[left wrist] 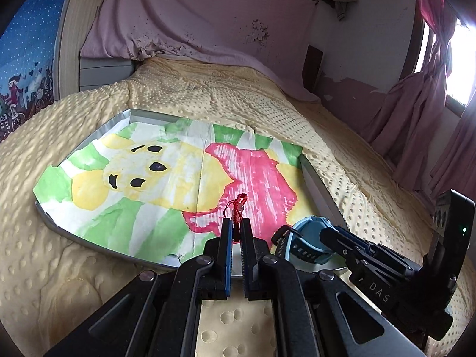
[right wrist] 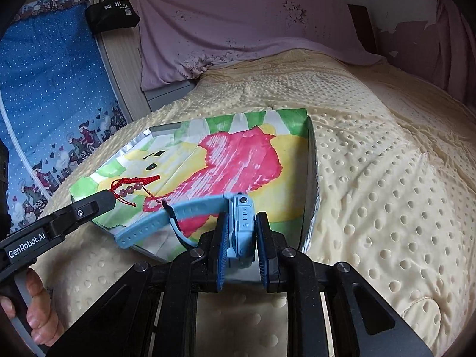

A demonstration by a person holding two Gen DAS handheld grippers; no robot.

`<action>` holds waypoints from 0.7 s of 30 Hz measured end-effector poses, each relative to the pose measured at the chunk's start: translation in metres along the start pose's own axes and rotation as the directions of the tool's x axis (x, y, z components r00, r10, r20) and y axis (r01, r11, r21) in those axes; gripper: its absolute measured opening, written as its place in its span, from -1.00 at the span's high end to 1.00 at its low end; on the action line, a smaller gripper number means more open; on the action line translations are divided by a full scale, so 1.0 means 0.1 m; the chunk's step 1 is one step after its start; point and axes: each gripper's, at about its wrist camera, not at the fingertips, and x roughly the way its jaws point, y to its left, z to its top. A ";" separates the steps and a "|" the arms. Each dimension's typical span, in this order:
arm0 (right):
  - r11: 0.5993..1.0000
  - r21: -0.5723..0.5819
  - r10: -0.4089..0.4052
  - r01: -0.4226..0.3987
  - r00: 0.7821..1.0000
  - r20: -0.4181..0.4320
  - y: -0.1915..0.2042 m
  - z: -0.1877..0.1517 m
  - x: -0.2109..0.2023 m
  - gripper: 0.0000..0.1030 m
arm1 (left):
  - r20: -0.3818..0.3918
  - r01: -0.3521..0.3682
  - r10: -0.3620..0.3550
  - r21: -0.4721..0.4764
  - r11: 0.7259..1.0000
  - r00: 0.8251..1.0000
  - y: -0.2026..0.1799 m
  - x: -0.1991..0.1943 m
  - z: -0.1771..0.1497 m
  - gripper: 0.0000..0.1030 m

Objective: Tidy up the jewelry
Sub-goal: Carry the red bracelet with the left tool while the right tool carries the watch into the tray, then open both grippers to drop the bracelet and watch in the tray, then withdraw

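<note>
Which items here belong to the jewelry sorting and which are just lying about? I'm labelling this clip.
Part of the job:
- red braided cord bracelet with beads, held by the left gripper
- light blue silicone-strap watch, held by the right gripper
- shallow metal tray lined with a painted paper sheet

Just lying about:
- black bag
- pink curtain
- pale yellow dotted blanket

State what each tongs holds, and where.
Left tongs: red cord bracelet, pinched by its cord end. Right tongs: blue watch, clamped across its case.

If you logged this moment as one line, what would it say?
left gripper: shut on red bracelet | right gripper: shut on blue watch | both held over painted tray on bed
</note>
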 end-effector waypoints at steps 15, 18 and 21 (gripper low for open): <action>1.000 0.027 0.004 -0.005 0.999 0.039 -0.12 -0.02 -0.13 0.33 | -0.039 -0.062 0.060 -0.035 0.997 0.997 0.02 0.09 -0.09 0.74; 1.000 0.021 0.002 -0.003 0.998 0.063 -0.13 -0.03 -0.26 0.27 | -0.005 -0.086 0.085 -0.043 0.995 0.996 0.01 0.00 -0.10 0.19; 1.000 0.010 -0.011 0.010 0.995 0.096 -0.15 -0.06 -0.42 0.23 | 0.073 -0.145 0.148 -0.054 0.988 0.986 -0.03 -0.18 -0.11 -0.56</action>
